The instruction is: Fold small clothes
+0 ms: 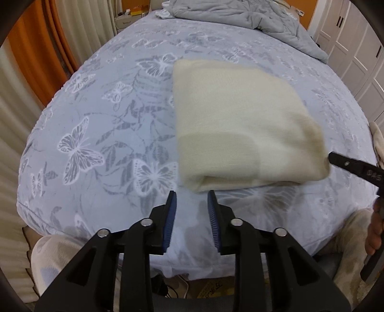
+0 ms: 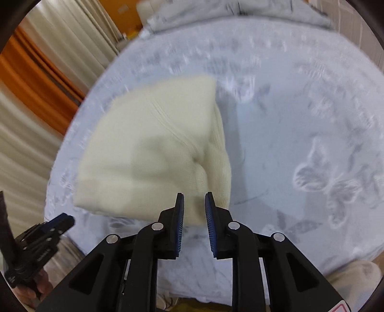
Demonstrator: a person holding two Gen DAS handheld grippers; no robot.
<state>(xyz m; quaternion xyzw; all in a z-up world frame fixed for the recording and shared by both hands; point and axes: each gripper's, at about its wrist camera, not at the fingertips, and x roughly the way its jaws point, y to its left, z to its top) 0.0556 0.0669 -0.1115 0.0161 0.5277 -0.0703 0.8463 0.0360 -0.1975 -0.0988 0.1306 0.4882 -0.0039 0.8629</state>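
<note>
A cream knit garment (image 1: 242,122) lies folded into a thick rectangle on the bed; in the right wrist view it (image 2: 153,153) looks blurred. My left gripper (image 1: 192,195) is open and empty, just in front of the garment's near left corner, not touching it. My right gripper (image 2: 194,198) is open and empty at the garment's near right corner, fingers over its edge. The right gripper's finger (image 1: 348,165) shows at the right edge of the left wrist view; the left gripper (image 2: 48,228) shows at lower left in the right wrist view.
The bed has a pale blue butterfly-print cover (image 1: 100,134). A crumpled grey duvet (image 1: 244,16) lies at the far end. Curtains (image 1: 28,72) hang on the left, white wardrobe doors (image 1: 355,55) stand on the right. The person's knees (image 1: 57,254) are at the near bed edge.
</note>
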